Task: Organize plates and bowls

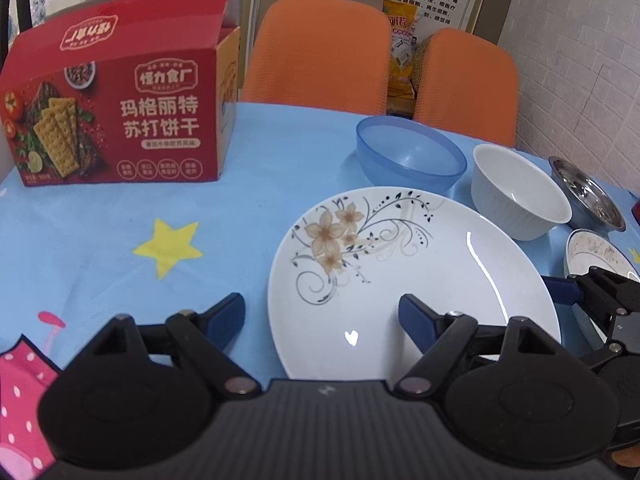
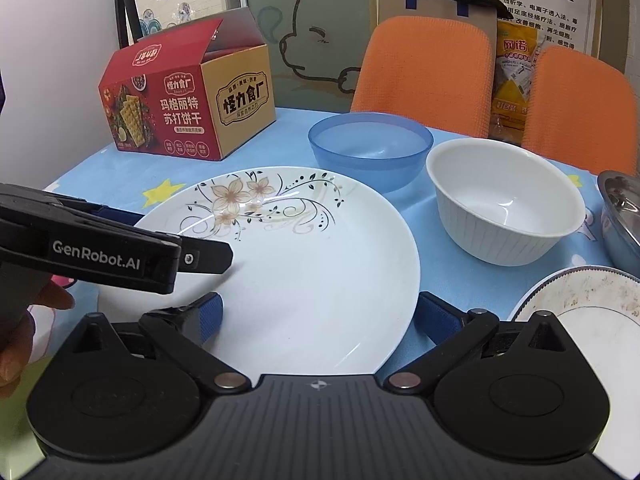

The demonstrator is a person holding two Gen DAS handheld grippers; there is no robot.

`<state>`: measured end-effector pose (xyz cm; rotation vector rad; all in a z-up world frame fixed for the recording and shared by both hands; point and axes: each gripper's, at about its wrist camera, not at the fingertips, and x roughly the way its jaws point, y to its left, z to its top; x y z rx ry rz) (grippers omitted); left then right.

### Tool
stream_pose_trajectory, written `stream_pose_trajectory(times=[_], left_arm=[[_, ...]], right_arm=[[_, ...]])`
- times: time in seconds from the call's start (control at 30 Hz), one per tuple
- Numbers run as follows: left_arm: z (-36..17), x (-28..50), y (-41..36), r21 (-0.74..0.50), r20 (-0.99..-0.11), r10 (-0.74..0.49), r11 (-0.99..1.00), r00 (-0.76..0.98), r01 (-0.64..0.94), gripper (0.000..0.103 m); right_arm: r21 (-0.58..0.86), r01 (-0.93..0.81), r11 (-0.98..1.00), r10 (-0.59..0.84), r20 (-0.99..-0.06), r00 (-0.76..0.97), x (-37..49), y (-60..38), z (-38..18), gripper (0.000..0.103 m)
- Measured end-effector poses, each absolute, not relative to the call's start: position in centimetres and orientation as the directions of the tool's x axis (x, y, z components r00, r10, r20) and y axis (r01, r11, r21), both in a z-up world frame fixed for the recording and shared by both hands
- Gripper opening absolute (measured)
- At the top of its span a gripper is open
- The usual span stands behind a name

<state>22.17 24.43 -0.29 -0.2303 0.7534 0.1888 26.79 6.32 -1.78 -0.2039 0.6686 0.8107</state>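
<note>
A large white plate with a flower pattern (image 1: 416, 264) (image 2: 304, 264) lies on the blue tablecloth. My left gripper (image 1: 320, 316) is open, its fingers straddling the plate's near left rim; it also shows in the right wrist view (image 2: 160, 236). My right gripper (image 2: 320, 316) is open, its fingers straddling the plate's near right rim; it also shows in the left wrist view (image 1: 576, 286). Behind the plate stand a blue plastic bowl (image 1: 412, 156) (image 2: 370, 150), a white ribbed bowl (image 1: 520, 196) (image 2: 504, 200) and a steel bowl (image 1: 588, 196) (image 2: 622, 216). A small stained plate (image 1: 600, 256) (image 2: 580, 304) lies at the right.
A red cracker box (image 1: 120, 108) (image 2: 188, 92) stands open at the back left of the table. Two orange chairs (image 1: 320, 52) (image 2: 424, 64) stand behind the table. A pink dotted item (image 1: 20, 400) lies at the near left.
</note>
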Motion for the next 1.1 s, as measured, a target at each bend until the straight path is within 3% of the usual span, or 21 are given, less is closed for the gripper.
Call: stream_pose_trajectory(times=[0.07,0.2,0.7,1.1], left_arm=[[-0.4,22.2,23.8,-0.101,-0.691,0.104,0.966,0.715,-0.239,0.076],[-0.3,22.2,23.3,-0.131,-0.675,0.068,0.969,0.734,-0.209,0.058],[3.4,21.7,22.6,-0.141,-0.659,0.106,0.955,0.745,-0.262,0.055],[5.5,13.3,19.3,-0.143,-0.640,0.099,0.959,0.762,-0.245,0.055]], right_arm=[[0.065,-0.728,0.682,0.599,-0.621,0.506,26.7,6.3,-1.9,0.103],[0.071,-0.736,0.674,0.619,-0.597,0.509,26.6,6.1,-1.9,0.103],[0.028,-0.707,0.706,0.612,-0.527,0.590,25.0,5.5,0.7,0.103],[0.020,-0.705,0.709,0.611,-0.517,0.600,16.9,2.4,3.0,0.103]])
